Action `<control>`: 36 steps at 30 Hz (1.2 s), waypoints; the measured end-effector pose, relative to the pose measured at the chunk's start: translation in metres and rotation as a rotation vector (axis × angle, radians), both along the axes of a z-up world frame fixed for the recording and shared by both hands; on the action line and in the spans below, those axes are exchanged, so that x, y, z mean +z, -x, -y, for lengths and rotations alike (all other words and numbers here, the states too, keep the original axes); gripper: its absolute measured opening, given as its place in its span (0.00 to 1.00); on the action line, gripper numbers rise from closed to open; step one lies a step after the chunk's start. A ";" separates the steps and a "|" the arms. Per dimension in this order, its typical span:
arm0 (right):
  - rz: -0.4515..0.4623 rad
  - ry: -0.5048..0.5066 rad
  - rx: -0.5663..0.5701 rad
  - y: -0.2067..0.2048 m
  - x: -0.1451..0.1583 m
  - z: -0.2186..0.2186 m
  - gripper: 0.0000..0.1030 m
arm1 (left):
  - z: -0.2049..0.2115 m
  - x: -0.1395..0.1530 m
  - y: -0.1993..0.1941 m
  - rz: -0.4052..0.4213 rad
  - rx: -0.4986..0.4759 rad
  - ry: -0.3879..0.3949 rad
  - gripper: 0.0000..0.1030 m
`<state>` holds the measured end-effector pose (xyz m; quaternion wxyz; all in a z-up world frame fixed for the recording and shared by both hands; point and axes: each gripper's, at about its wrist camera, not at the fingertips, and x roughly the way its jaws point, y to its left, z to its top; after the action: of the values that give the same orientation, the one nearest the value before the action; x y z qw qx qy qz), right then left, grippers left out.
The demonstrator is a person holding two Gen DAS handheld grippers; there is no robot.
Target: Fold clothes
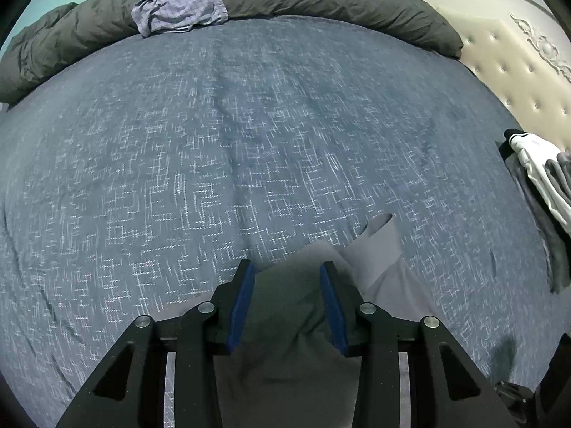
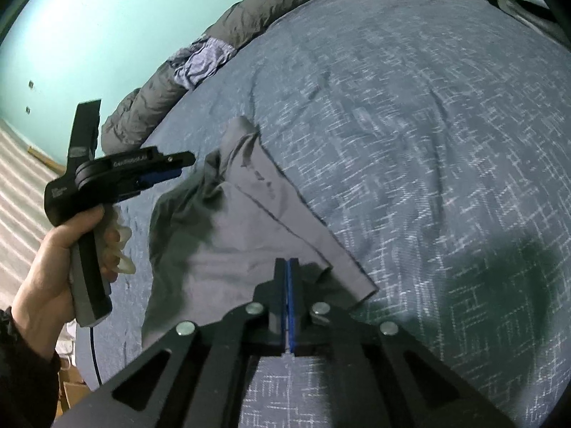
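A wide bed (image 1: 249, 135) fills the room in front of me, covered by a blue-grey spread with a pale crosshatch weave. Along its far edge, against the mint-green wall (image 2: 89, 28), runs a long dark grey duvet roll (image 1: 321, 0), and a crumpled checked garment (image 1: 178, 7) sits on top of it. By the tufted cream headboard (image 1: 517, 67) lies a small heap of white and grey clothes (image 1: 539, 167).

The piece being folded is a grey garment (image 2: 228, 235), lying on the near part of the bed. It is partly flat on the spread, with one straight hemmed panel stretching away, and partly bunched and lifted at the near edge.

The right claw (image 2: 288, 264) has its blue pads pressed together, pinching the near edge of that grey cloth. The left claw (image 1: 287, 274) is spread wide; grey cloth lies below and between its fingers, and the fingers do not close on it. From the right wrist view this left tool shows side-on just beside the garment's upper bunched end, gripped by a person's hand (image 2: 60, 249) in a dark sleeve.
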<state>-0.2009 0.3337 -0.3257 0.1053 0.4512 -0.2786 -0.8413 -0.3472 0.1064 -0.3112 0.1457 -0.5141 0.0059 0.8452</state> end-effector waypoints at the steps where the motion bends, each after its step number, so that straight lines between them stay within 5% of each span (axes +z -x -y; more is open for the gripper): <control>1: -0.004 -0.001 -0.013 0.000 0.001 -0.002 0.00 | 0.000 0.000 0.001 -0.002 -0.001 0.003 0.40; 6: -0.006 -0.035 -0.022 0.005 0.006 -0.003 0.08 | 0.001 -0.001 0.003 -0.004 0.006 0.000 0.40; 8: 0.000 -0.034 -0.011 0.007 0.006 -0.003 0.33 | 0.003 -0.001 0.003 -0.005 0.010 -0.003 0.40; 9: 0.005 -0.041 -0.006 0.009 0.006 -0.001 0.35 | 0.005 0.000 0.003 -0.005 0.013 -0.006 0.40; 15: 0.056 -0.080 0.022 0.011 -0.008 0.008 0.35 | 0.009 0.006 0.001 -0.016 0.016 -0.022 0.40; 20: 0.056 -0.107 0.042 0.009 -0.009 0.010 0.09 | 0.012 0.008 0.000 -0.021 0.014 -0.026 0.40; 23: 0.046 -0.116 0.035 0.007 -0.008 0.009 0.03 | 0.014 0.006 -0.001 -0.019 0.015 -0.023 0.40; 36: -0.013 -0.079 0.019 -0.004 0.011 0.006 0.01 | -0.009 -0.007 0.009 0.016 -0.001 -0.002 0.44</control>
<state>-0.1971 0.3279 -0.3151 0.0971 0.4523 -0.2402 -0.8534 -0.3559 0.1157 -0.3182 0.1465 -0.5206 0.0041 0.8411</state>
